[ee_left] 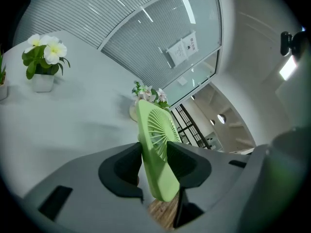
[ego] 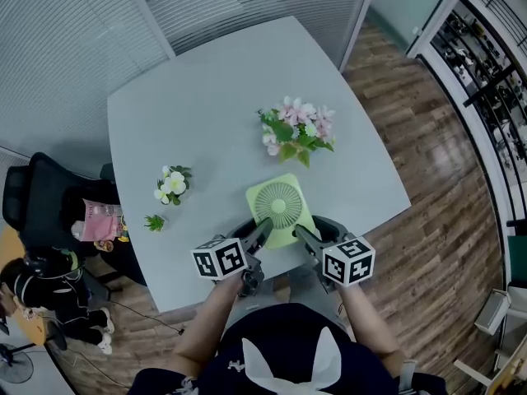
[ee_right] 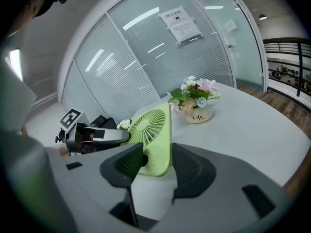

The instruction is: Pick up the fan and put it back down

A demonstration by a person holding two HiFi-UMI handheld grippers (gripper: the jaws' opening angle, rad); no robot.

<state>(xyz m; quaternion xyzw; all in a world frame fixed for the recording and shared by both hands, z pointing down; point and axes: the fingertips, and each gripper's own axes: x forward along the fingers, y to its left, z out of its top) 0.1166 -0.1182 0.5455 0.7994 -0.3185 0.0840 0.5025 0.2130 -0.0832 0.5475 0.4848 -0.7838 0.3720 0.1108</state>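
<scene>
- The light green, square plastic fan (ego: 281, 208) with a round slatted grille is up in both claws, so the pick-up looks done to me. What remains is setting it down flat and letting go.
- It hangs over the near edge of the pale grey counter (ego: 206, 89), just in front of the person. It is tilted, with the grille facing up and away. I can't tell whether its lower edge is already touching the surface or is just clear of it.
- The fan looks thin, rigid and light. It has rounded corners, a smooth rim around the grille and a small round button near one corner. I see no damage.
- The left claw (ee_left: 154, 152) is partly closed, its dark pads clamped across the fan's thin edge on one side.
- The right claw (ee_right: 158, 154) is also partly closed and pinches the opposite edge. One pad is against the back and the other against the front face.
- Further back on the counter stands a cream pot of pink and white flowers (ego: 298, 130). To the left are a small white pot of white blossoms (ego: 171, 184) and a tiny green plant (ego: 154, 222). All three are well apart from the fan.
</scene>
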